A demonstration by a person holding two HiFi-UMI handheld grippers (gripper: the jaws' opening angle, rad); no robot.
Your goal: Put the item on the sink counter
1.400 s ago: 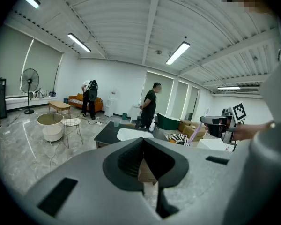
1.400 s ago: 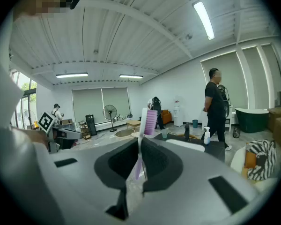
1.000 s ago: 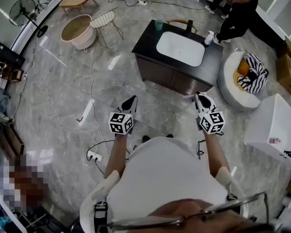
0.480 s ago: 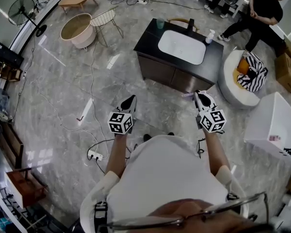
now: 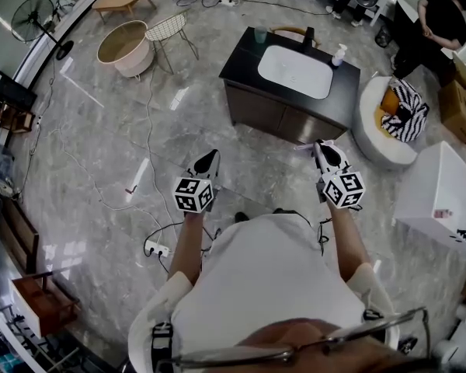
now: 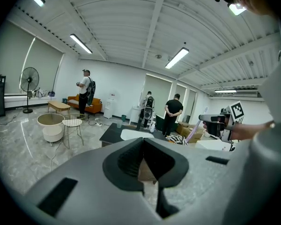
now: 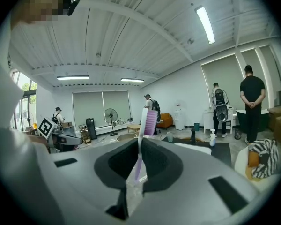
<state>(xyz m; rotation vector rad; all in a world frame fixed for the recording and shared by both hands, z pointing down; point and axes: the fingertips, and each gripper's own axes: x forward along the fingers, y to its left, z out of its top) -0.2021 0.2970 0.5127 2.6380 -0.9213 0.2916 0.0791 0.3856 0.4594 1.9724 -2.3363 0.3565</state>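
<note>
Grippers sit side by side at the middle of the head view, both pointing toward 12 o'clock. The left gripper [image 5: 208, 162] is at about 9 o'clock of the right gripper [image 5: 321, 151]. A lilac-bristled toothbrush with a pale slim handle [image 5: 303, 146] shows only as a small pale sliver sticking out at 10 o'clock from the right gripper's tips. The black-topped sink counter with dark cabinet fronts [image 5: 239, 59] stands at 12 o'clock of that gripper, well apart from it across grey marble floor. Its white oval basin [image 5: 295, 71] is sunk in the top, with a white soap bottle [image 5: 339, 54] at the basin's 2 o'clock.

In the left gripper view the jaws of the left gripper [image 6: 143, 141] are pressed together with nothing between them. The sink counter [image 6: 111, 133] lies beyond at 12 o'clock. The right gripper [image 6: 214, 122] shows at 3 o'clock, and the toothbrush [image 6: 193, 131] slants off it toward 7 o'clock.

In the right gripper view the right gripper [image 7: 140, 142] is clamped on the toothbrush [image 7: 149, 121]. The handle runs down between the dark pads and the bristle head rises clear above the tips at 12 o'clock, leaning slightly toward 1 o'clock. The sink counter [image 7: 223, 153] is at 3 o'clock of the brush head, far beyond it. The left gripper [image 7: 65, 139] shows at 9 o'clock.
</note>
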